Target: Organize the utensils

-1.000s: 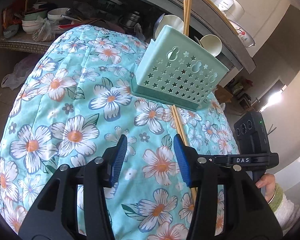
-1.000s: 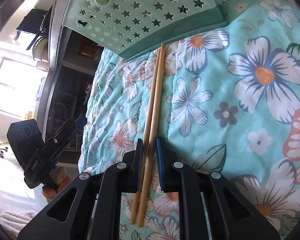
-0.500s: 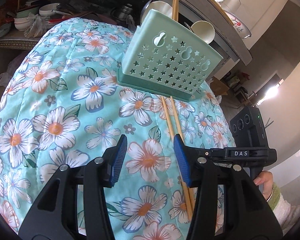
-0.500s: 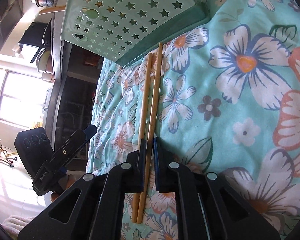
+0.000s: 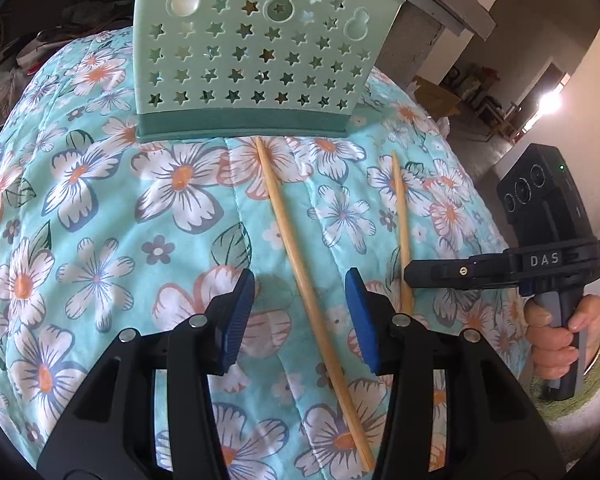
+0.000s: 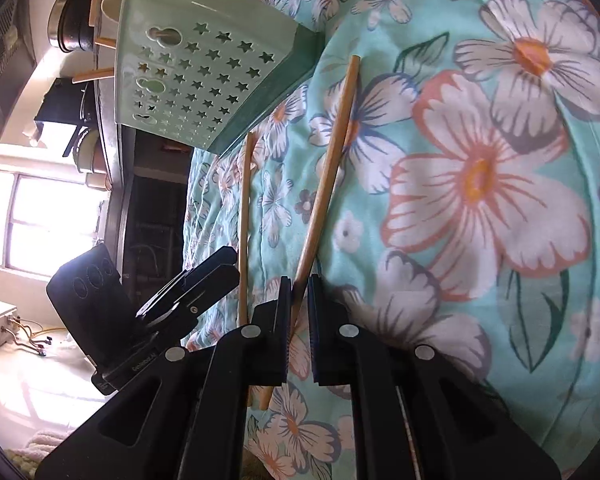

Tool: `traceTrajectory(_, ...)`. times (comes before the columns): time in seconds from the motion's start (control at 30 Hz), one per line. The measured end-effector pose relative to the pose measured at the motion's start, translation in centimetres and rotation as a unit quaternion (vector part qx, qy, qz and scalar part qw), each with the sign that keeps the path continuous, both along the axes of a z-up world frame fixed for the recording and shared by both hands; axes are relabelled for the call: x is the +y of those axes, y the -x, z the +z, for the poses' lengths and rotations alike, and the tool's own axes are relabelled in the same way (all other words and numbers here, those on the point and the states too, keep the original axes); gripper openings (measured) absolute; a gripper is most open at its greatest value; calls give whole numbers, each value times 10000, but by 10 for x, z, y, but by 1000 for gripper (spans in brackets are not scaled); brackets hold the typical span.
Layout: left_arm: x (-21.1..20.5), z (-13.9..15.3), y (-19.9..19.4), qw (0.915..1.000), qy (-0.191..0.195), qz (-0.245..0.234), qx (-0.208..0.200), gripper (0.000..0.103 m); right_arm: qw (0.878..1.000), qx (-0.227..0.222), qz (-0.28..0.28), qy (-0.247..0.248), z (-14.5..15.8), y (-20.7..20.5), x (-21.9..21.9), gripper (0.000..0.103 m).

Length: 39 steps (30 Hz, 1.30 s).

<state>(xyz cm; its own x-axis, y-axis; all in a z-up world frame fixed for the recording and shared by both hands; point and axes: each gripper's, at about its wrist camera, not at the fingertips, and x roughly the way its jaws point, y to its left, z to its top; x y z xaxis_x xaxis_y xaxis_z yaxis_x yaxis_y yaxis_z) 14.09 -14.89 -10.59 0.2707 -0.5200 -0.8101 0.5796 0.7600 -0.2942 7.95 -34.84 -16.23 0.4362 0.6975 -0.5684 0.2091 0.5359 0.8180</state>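
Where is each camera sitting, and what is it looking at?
Left wrist: sits on the left gripper, looking down its open fingers at one chopstick lying between them, the green holder behind; a hand shows at right.
Right wrist: sits on the right gripper, rolled sideways, its fingers shut on the other chopstick; the left gripper shows too.
Both share: the holder, both chopsticks, the flowered cloth.

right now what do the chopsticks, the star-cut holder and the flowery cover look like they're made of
Chopsticks: pale tan, matte, likely bamboo or wood.
Holder: mint green plastic, smooth with a slight sheen, star holes cleanly cut.
Cover: soft printed fabric, apparently quilted, going by its stitched seams and puckers.
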Motion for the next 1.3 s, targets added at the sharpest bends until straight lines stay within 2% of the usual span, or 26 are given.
traceTrajectory(0.13,-5,-6,-1,9996,-235,138,-15,27,9999,31,-51,-117,-5,-1,0,8)
traceTrajectory(0.33,-2,-8,-6,9993,-168,308,152,8,9999,18,-70,-101,-8,-6,4,8)
traceTrajectory(0.63,35,-3,-5,9956,-38,880,324,6,9996,57,282,-84,-1,-18,11,8)
traceTrajectory(0.9,83,-3,-5,9882,51,1459,468,6,9968,199,768,-16,4,-19,28,8)
traceTrajectory(1.07,83,-7,-7,9878,53,1467,521,6,9938,58,910,641,25,-22,39,11)
traceTrajectory(1.13,82,-8,-8,9878,48,1460,531,6,9919,-68,876,920,37,-28,40,25)
traceTrajectory(1.17,81,-8,-9,9878,54,1461,543,6,9914,-106,820,1016,41,-31,39,27)
traceTrajectory(1.3,83,-10,-9,9872,94,1478,592,6,9883,-80,488,1445,44,-48,27,28)
